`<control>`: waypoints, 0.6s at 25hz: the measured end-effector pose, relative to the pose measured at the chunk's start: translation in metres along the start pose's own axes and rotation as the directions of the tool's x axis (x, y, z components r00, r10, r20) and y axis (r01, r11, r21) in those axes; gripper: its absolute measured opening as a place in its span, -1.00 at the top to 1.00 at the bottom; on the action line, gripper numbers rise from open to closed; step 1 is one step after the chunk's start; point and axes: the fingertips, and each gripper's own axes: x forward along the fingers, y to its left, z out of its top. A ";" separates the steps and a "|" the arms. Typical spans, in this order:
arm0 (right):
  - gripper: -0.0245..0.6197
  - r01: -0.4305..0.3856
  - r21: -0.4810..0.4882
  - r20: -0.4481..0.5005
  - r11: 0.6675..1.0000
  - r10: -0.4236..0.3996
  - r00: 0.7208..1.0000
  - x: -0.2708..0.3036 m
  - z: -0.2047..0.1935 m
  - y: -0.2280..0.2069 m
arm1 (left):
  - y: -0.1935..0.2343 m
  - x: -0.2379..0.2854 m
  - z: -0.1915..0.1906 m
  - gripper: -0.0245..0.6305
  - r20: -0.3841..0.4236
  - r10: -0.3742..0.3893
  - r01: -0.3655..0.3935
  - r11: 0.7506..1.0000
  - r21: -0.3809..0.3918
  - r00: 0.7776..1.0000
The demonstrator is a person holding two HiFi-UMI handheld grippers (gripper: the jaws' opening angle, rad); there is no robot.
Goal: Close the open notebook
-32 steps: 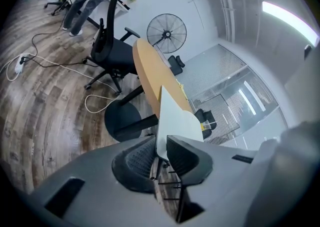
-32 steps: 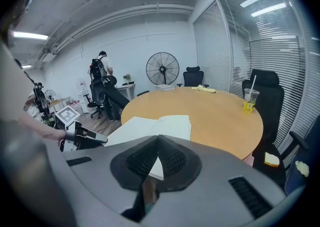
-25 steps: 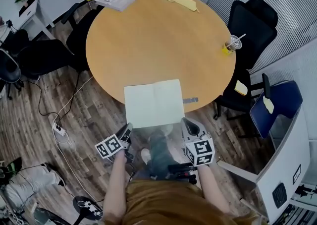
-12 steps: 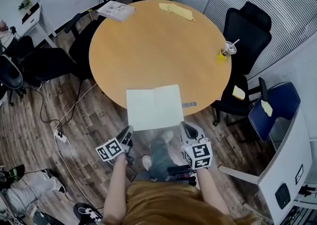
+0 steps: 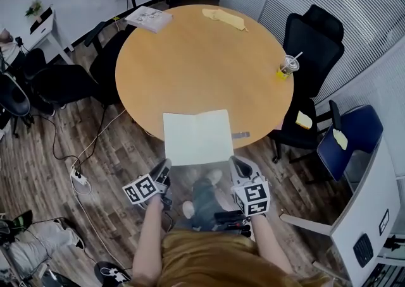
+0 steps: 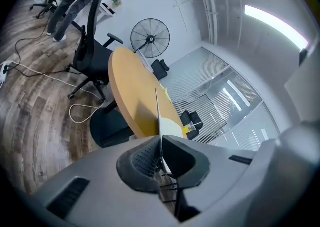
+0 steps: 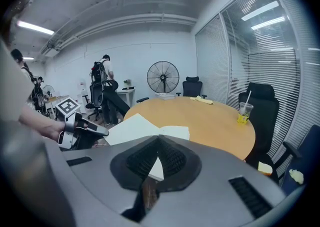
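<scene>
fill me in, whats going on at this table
A person holds a gripper in each hand at the near edge of an open notebook on the round table. The left gripper has just been closing its fingers, and they now pinch the notebook's left side. The right gripper has its fingers shut on the right near corner. The notebook lies open, with neither half folded over yet.

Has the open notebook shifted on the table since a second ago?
No. In the head view the notebook keeps its right edge just beside the small grey strip on the table, as before.
</scene>
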 end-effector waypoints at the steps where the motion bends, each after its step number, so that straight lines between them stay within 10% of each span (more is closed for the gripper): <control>1: 0.89 0.000 0.000 0.003 1.000 0.000 1.000 0.000 0.001 0.000 | -0.002 0.000 0.001 0.80 -0.001 0.000 0.000 1.000 0.006 1.000; 15: 0.89 0.011 0.014 0.022 1.000 -0.011 1.000 -0.007 0.004 -0.007 | -0.025 0.005 0.021 0.82 0.046 -0.013 0.010 0.998 0.055 0.999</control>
